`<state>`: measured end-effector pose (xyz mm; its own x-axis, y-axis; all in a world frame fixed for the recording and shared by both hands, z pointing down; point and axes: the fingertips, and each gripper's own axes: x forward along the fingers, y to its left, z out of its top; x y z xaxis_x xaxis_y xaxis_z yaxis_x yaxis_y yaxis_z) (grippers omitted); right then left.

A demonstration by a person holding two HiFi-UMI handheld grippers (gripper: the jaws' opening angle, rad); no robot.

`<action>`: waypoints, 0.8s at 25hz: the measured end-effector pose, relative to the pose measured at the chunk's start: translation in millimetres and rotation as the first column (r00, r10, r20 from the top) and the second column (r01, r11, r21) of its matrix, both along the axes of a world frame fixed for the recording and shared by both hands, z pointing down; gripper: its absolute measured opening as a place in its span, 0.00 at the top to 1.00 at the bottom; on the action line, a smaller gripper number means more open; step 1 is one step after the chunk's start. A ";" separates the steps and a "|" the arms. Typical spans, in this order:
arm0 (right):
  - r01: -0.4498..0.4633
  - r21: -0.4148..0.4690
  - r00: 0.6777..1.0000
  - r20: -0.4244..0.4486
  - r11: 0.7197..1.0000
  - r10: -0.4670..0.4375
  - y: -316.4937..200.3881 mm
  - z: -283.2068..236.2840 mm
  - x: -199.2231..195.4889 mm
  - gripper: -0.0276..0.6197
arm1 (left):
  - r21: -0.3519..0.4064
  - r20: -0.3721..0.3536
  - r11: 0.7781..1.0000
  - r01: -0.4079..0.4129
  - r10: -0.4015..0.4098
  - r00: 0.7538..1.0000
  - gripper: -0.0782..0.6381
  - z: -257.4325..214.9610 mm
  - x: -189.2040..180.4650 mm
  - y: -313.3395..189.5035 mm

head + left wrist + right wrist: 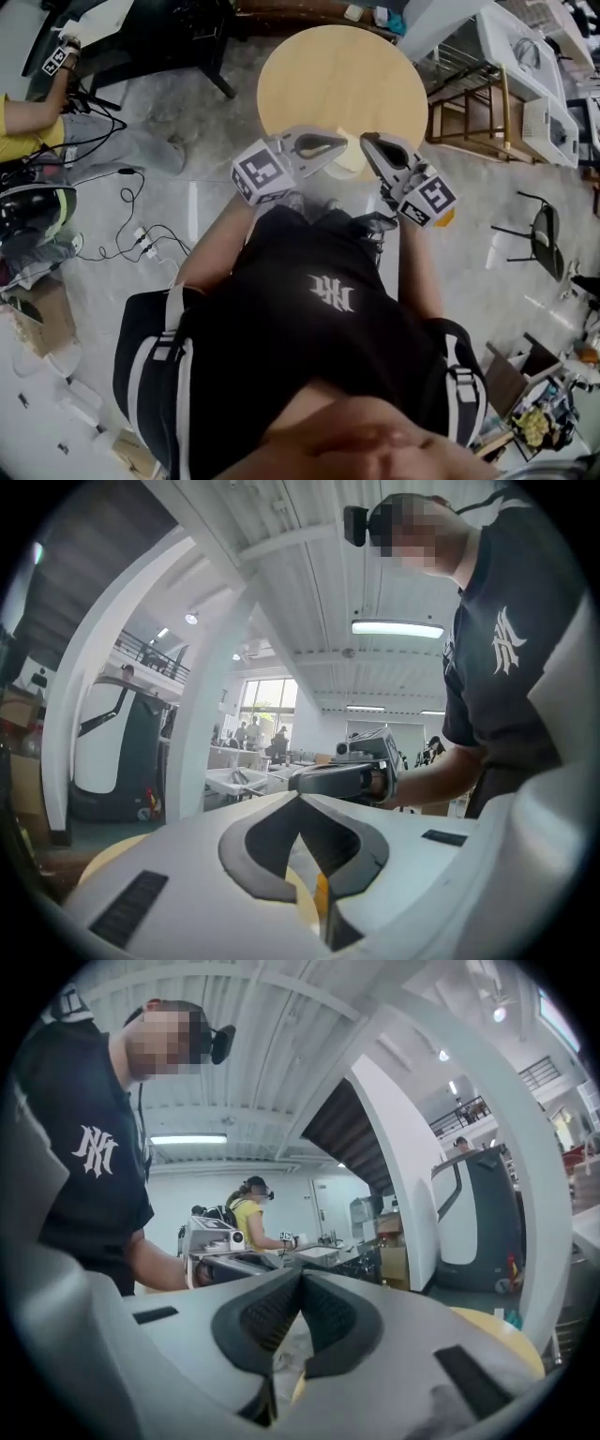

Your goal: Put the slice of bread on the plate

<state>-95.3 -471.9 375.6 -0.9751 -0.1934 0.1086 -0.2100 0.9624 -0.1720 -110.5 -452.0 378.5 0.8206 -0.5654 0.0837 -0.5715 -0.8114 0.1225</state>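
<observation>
My left gripper (pixel 300 797) and right gripper (pixel 302 1274) each show jaws pressed together, empty. The head view alone shows the round wooden table (pixel 309 66) whole, below the jaws, on grey floor (pixel 187 192). I cannot make out the bread.

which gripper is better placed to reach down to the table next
Left, but only just. The left gripper and right gripper are both shut, empty, side by side over the round table's near edge; the left's tips look nearer its middle.
</observation>
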 end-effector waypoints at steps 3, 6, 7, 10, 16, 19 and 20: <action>0.000 0.033 1.000 0.030 0.999 -0.001 13.0 -7.3 2.3 0.96 | 0.034 0.008 0.999 0.019 -0.019 1.000 0.87 -14.4 -11.6 5.5; -0.021 0.056 1.000 0.025 0.998 0.020 19.7 -7.8 8.4 0.96 | 0.048 -0.012 0.998 0.026 -0.025 1.000 0.87 -25.4 -19.7 9.6; -0.025 0.068 1.000 0.020 0.997 0.024 21.5 -8.5 11.8 0.96 | 0.054 -0.014 0.998 0.023 -0.022 1.000 0.87 -28.5 -19.8 11.4; -0.038 0.085 0.999 0.026 0.996 0.036 29.4 -7.5 26.6 0.96 | 0.071 -0.004 0.997 0.016 -0.016 1.000 0.87 -31.7 -11.9 21.2; -0.065 0.018 0.998 -0.001 0.998 0.065 58.7 31.4 65.1 0.96 | 0.053 0.012 0.999 0.009 -0.010 1.000 0.87 -21.8 22.8 52.5; -0.039 0.006 0.999 0.001 0.999 0.039 88.4 32.1 79.6 0.96 | 0.029 0.004 1.000 0.011 -0.011 1.000 0.87 -17.5 40.4 74.9; -0.033 -0.001 0.999 0.012 0.999 0.033 97.6 30.4 86.5 0.96 | 0.021 0.000 1.000 0.011 -0.011 1.000 0.87 -16.1 47.9 82.6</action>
